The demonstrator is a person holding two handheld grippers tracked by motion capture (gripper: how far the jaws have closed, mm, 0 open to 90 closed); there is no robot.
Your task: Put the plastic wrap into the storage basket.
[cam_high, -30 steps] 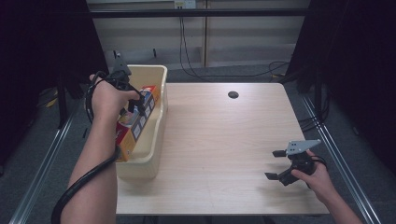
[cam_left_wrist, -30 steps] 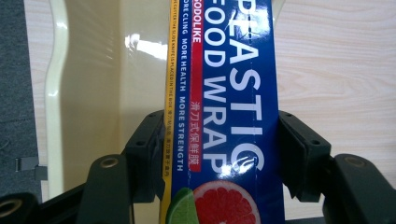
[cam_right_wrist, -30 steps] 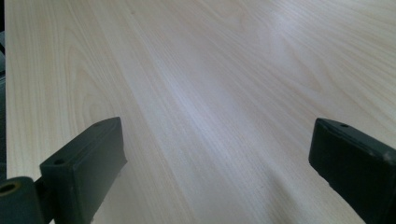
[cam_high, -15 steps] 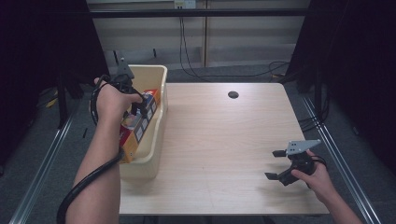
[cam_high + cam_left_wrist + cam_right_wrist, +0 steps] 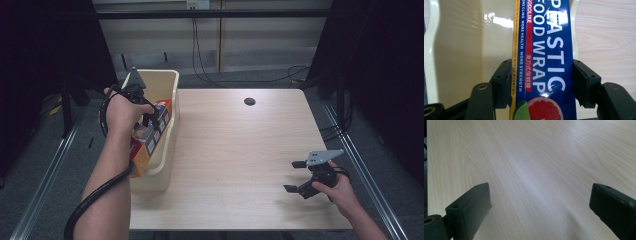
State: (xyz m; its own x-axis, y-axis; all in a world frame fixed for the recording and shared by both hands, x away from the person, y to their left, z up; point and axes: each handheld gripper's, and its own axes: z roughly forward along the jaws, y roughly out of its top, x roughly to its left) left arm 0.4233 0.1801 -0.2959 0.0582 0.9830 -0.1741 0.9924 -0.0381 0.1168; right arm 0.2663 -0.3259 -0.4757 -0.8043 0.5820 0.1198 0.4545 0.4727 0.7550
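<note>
- Left gripper (image 5: pixel 150 120) is over the cream tub (image 5: pixel 170 82) at the table's left edge, its jaws clamped on either side of a long box of plastic wrap (image 5: pixel 150 142)
- In the left gripper view the box (image 5: pixel 544 62) runs straight up between the two black jaws, blue face with white lettering and a yellow edge, a grapefruit slice and lime wedge printed at the bottom
- The box sits tilted inside the tub, its near end toward the person
- Right gripper (image 5: pixel 300 177) is low over the wooden table (image 5: pixel 235 160) near the front right corner, well apart from the tub
- Its jaws are spread wide with nothing between them, just bare wood (image 5: pixel 536 170) showing in the right gripper view
</note>
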